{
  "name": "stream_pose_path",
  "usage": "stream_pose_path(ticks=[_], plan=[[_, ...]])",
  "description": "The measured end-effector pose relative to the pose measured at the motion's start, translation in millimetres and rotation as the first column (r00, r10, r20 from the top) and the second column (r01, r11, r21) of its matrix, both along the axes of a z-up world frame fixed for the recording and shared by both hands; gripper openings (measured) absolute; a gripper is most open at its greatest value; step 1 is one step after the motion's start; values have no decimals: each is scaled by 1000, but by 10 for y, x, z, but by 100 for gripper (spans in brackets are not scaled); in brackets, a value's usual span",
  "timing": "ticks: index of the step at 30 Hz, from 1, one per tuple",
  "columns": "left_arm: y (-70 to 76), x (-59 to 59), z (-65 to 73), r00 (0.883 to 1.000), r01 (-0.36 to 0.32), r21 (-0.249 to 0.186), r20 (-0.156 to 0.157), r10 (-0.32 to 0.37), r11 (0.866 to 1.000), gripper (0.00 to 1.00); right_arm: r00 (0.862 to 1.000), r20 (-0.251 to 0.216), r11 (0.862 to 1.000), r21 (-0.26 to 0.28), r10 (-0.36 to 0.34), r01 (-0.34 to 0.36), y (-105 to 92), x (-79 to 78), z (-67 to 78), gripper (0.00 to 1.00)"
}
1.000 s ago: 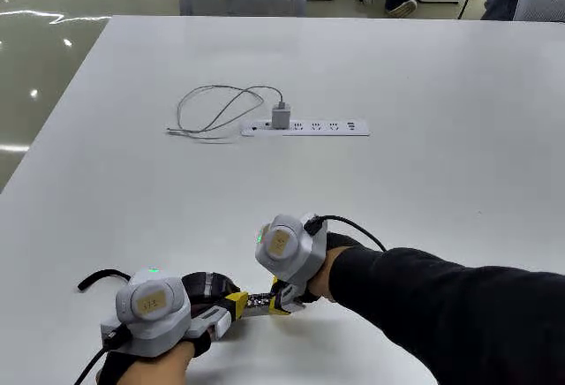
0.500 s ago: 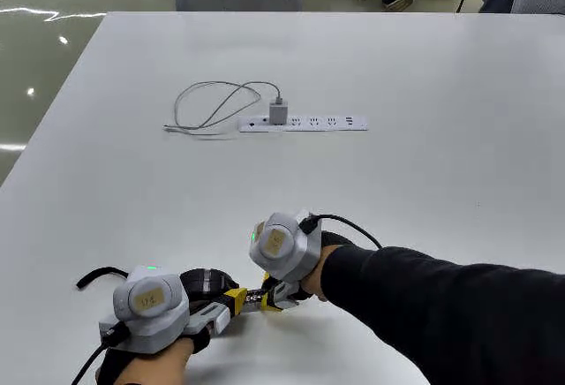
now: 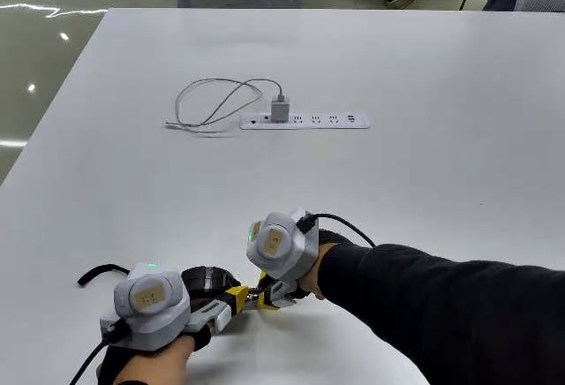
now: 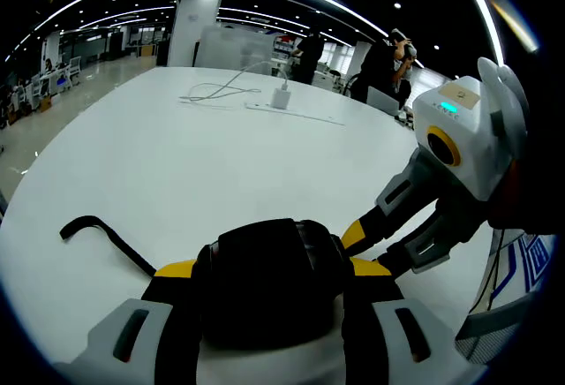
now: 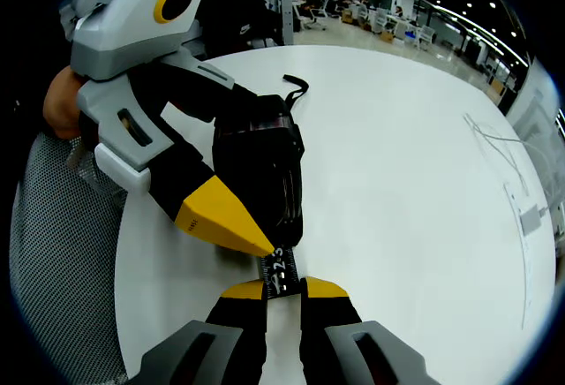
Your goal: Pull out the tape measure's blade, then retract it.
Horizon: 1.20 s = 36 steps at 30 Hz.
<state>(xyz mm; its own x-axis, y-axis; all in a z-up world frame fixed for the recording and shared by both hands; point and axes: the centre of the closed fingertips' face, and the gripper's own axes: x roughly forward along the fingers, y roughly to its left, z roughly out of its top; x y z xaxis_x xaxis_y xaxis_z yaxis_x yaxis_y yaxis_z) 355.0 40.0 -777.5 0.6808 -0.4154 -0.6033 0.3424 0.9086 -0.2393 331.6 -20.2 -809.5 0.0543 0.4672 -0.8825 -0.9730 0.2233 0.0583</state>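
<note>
My left gripper [image 3: 225,301], low at the table's near edge, is shut on the black tape measure [image 3: 207,281]; its body [image 4: 265,288] sits between the yellow-tipped jaws. A black wrist strap [image 3: 97,273] trails off to the left. My right gripper [image 3: 265,299] is just right of it, shut on the end of the blade [image 5: 281,270]. Only a short stretch of blade with black numerals shows between the case [image 5: 260,173] and my right gripper [image 5: 284,290]. The two grippers nearly touch.
A white power strip [image 3: 305,121] with a plugged charger and a looped grey cable [image 3: 216,102] lies at mid-table. The white table [image 3: 424,173] stretches open to the right and behind. People and chairs are beyond the far edge.
The right gripper has moved a little left, closer to the tape measure, and the exposed blade is shorter. The left gripper holds its place.
</note>
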Motion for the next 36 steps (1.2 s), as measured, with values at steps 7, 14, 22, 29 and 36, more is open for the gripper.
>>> stream_pose_path(ticks=[7,14,22,29,36], plan=[[0,3,-5,1000,1,-5,-3,-1,1000,61,1000,-11,1000,14,-7,7,21,-2,-2,10],[-1,8,-9,1000,-2,-10,-7,2,1000,61,1000,-4,1000,18,0,0,54,-3,2,10],[3,6,-7,1000,7,-21,-19,-7,1000,60,1000,-5,999,34,27,-27,85,-8,8,10],[-1,5,-8,1000,9,-21,-19,-10,1000,60,999,-20,998,53,33,-32,122,-28,16,10],[1,5,-3,1000,11,-26,-23,-11,1000,61,999,-12,997,64,39,-38,183,-34,24,10]])
